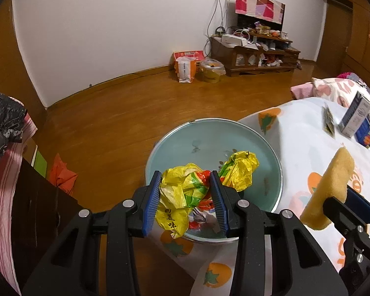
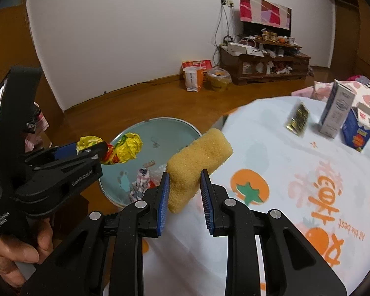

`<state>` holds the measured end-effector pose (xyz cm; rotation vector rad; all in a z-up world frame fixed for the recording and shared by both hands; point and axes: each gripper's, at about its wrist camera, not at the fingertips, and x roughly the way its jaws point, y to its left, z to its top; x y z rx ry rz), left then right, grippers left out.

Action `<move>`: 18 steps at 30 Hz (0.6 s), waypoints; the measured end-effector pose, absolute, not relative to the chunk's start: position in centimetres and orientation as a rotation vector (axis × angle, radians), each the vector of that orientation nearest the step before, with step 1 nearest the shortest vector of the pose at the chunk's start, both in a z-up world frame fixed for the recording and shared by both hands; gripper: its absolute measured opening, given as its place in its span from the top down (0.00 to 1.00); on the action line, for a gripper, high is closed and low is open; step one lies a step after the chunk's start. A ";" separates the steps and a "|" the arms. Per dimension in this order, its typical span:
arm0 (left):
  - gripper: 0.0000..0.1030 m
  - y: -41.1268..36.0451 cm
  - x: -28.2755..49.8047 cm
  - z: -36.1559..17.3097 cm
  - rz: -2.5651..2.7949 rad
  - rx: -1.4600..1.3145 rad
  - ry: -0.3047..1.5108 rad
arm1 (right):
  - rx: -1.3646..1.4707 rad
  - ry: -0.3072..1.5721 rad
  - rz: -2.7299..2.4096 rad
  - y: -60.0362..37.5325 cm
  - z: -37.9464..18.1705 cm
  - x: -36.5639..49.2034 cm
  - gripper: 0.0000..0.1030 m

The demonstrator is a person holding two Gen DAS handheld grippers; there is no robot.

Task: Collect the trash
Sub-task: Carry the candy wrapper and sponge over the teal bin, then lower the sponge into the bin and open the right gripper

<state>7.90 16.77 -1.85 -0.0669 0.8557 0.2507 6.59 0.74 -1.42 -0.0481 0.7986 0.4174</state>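
Note:
My left gripper (image 1: 185,180) is shut on a crumpled yellow plastic wrapper (image 1: 182,192) with red and green print, held above a round light-blue bin (image 1: 209,120) on the floor. In the right wrist view the same gripper (image 2: 96,148) and wrapper (image 2: 125,148) hang over the bin (image 2: 165,119), which holds a few scraps (image 2: 140,182). My right gripper (image 2: 185,175) is shut on a yellow sponge (image 2: 199,157), at the table's edge beside the bin. The left wrist view shows that sponge (image 1: 333,185) at the right.
A white tablecloth with orange fruit print (image 2: 283,172) covers the table, with a gold packet (image 2: 297,118), a tall carton (image 2: 335,113) and a blue box (image 2: 356,133) at its far side. A hand (image 2: 24,251) grips the left gripper. Wooden floor lies beyond the bin.

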 end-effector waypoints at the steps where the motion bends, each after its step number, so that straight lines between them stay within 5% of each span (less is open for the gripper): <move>1: 0.61 16.9 8.1 -1.9 0.255 -0.070 0.855 | -0.049 0.797 0.420 1.0 -1.4 6.8 0.75; 18: 0.61 19.0 10.9 -1.4 0.288 -0.097 0.838 | -0.084 0.802 0.435 3.6 -1.9 11.0 0.74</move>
